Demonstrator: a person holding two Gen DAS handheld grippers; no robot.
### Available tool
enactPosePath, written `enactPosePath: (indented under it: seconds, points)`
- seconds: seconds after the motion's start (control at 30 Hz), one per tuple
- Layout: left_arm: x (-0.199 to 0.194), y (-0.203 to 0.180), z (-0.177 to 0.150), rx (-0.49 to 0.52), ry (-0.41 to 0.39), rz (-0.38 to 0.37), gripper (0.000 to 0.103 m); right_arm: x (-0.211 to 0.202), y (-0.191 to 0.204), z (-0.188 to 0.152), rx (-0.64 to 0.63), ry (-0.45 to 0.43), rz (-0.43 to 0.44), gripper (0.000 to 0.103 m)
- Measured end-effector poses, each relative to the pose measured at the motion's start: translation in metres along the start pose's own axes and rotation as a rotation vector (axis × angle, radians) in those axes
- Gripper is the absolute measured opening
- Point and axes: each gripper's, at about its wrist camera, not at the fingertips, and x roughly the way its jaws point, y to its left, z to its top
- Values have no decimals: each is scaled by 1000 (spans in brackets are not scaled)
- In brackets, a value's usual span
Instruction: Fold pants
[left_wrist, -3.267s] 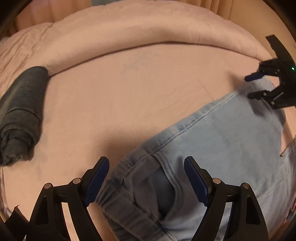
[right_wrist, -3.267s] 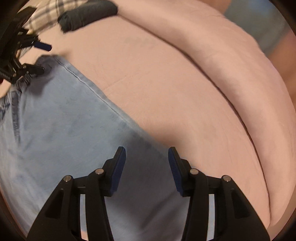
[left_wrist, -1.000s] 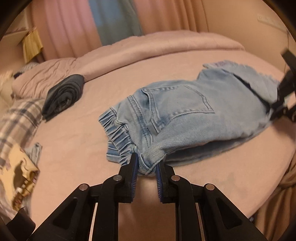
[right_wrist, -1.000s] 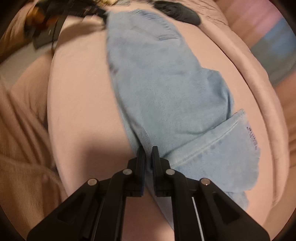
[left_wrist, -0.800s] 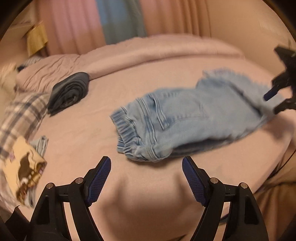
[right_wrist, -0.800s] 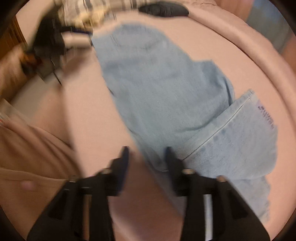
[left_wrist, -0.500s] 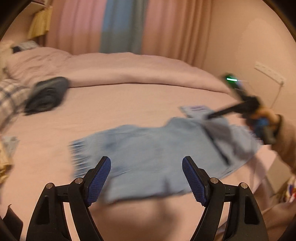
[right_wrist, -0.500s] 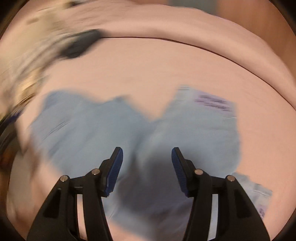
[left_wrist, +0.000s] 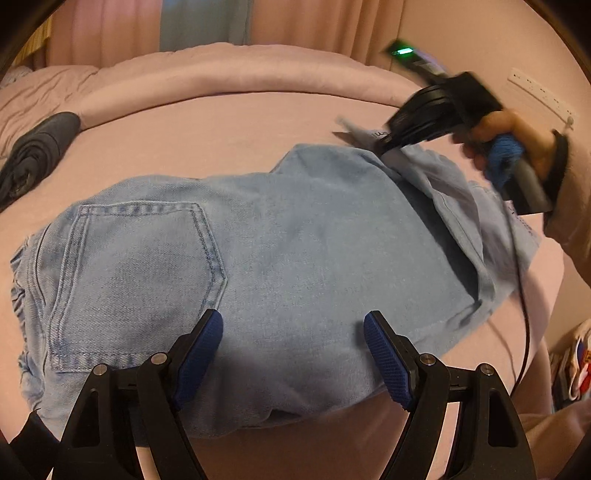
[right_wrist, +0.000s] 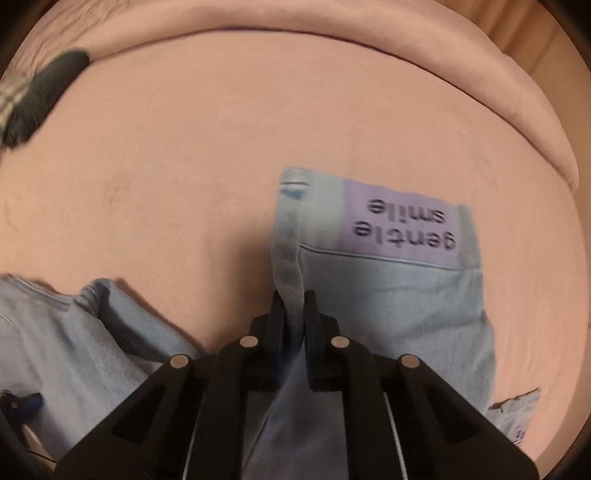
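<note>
Light blue denim pants (left_wrist: 258, 240) lie flat on the pink bed, back pocket (left_wrist: 140, 266) up, waistband at the left. My left gripper (left_wrist: 293, 343) hovers open over the seat with nothing between its fingers. At the far right, a hand holds my right gripper (left_wrist: 388, 144) down at the leg end. In the right wrist view that gripper (right_wrist: 294, 306) is shut on the edge of a pants leg (right_wrist: 388, 295) just below its hem. A purple label (right_wrist: 402, 225) on the hem reads "gentle smile".
A dark rolled garment (left_wrist: 33, 155) lies at the far left by the long pink bolster (left_wrist: 221, 74). A black cable (left_wrist: 524, 314) hangs off the bed's right edge. A wall socket (left_wrist: 539, 96) and curtains are behind.
My left gripper let go of the waistband, opened and moved over the seat. My right gripper released the leg, swung round, and has shut on the hem edge.
</note>
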Motion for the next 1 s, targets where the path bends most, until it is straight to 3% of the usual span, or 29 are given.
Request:
enactPosePath:
  seconds: [0.2,0.4,0.5,0.6,0.73,0.83,1.0]
  points:
    - [-8,6,-6,-7,7,-10,80,-86,-72,-33,181,-224,190,6]
    - [3,5,7,-20,26,-8,80,-163,-141,-119,390,-405,269,7]
    - [6,7,13,-37,46,-11,80,-160,-160,-181,506,-391,297,7]
    - [9,3,17,-26,70,10,80,-127,-157,-221,609,-324,299,7]
    - [14,-5,24,4,101,48,80,-91,-154,-259,714,-248,349,8]
    - [15,-13,30,-3,101,16,80,-99,-159,-272,743,-278,395,12]
    - [20,-40,57,48,53,-68,80,-110,-186,-280,837,-328,418,37]
